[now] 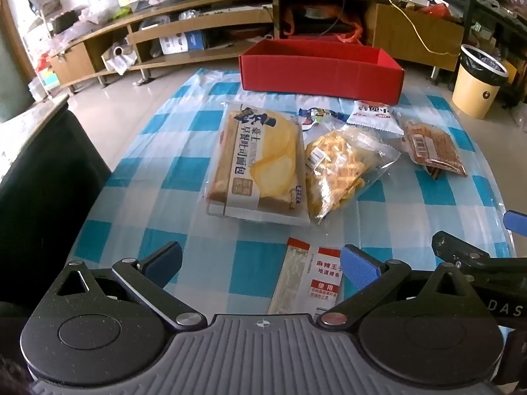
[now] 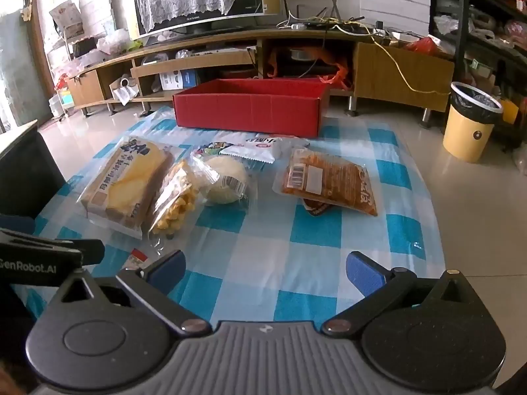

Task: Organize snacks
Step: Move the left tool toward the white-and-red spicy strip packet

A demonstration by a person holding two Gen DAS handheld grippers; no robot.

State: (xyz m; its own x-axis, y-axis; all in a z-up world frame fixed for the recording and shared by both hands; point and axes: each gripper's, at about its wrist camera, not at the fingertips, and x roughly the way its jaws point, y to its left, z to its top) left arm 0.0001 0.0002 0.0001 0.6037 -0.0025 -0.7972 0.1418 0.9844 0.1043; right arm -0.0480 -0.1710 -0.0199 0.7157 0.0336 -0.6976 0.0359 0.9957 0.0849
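The left gripper (image 1: pixel 262 265) hangs low over the table with its blue-padded jaws spread wide and nothing between them; the right gripper (image 2: pixel 265 268) is likewise spread and empty; judging by this, the sorting has not begun, since every snack lies on the checked blue-and-white plastic cloth (image 1: pixel 148 197) and none is seen in the red box (image 1: pixel 321 69), whose floor is hidden. From the left wrist view, a flat red-and-white sachet (image 1: pixel 308 278) lies just at 12 o'clock between the fingers; beyond it the boxy bread pack (image 1: pixel 258 164), glossy and crinkled; at 1 o'clock a clear bag of yellow twists (image 1: pixel 342 168), touching the bread; at 2 o'clock a brown flat pack (image 1: pixel 433 148). The cardboard box stands far at 12 o'clock. The next move probably calls for closing on the sachet's thin edge.
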